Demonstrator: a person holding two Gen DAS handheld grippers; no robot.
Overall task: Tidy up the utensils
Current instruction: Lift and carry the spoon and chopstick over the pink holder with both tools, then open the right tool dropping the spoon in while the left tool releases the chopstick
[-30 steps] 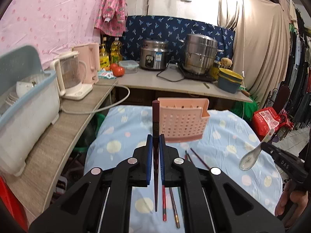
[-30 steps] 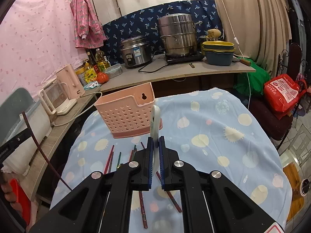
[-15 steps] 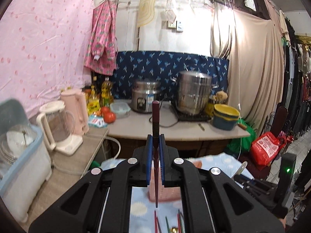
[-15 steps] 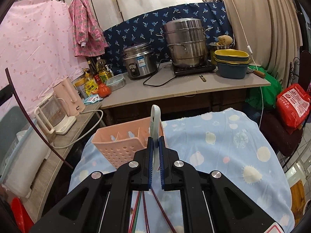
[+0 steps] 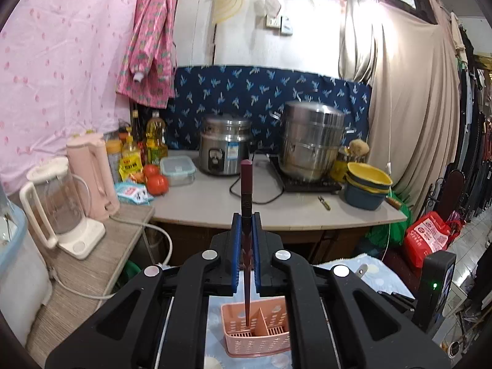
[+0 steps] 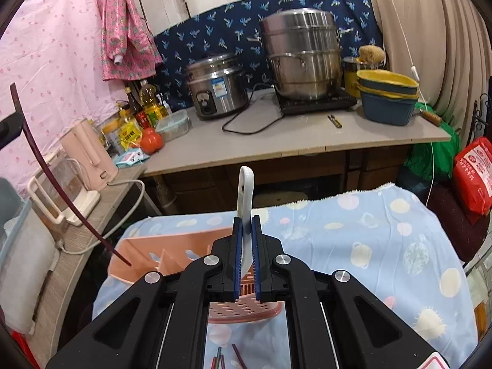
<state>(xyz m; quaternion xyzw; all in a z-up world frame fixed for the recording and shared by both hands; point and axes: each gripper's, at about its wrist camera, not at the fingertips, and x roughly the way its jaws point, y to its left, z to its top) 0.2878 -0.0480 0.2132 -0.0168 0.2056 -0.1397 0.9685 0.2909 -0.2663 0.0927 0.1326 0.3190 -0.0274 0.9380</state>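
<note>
While the pink caddy [image 5: 256, 333] sits on the spotted blue cloth [image 6: 369, 246], we have both tools poised over it, each jaw pair clamped on one utensil. Our left gripper [image 5: 246, 252] pinches a dark red chopstick [image 5: 246, 203] near its middle, upright, so the thin tip hangs down toward the caddy's left-hand compartment, beside the slanted divider; we judge this grip is chosen so the stick can drop in point first. In the right wrist view that same chopstick appears as a long curved line at the left, its tip close above the caddy's rim, though we cannot tell whether it has crossed inside. Our right gripper [image 6: 246, 255] is closed on the handle of a white spoon [image 6: 246, 203], held edge-on with the handle end rising above the pads; the bowl is hidden below the jaws, so we cannot say how near it is to the caddy. We reckon the spoon is meant for another compartment. A few loose chopsticks [image 6: 227, 356] lie on the cloth at the bottom edge, cut off by the frame, so their number is unclear. Farther out, the counter [image 6: 307, 144] carries a rice cooker [image 6: 216, 87] and a steel steamer pot [image 6: 303, 52].
</note>
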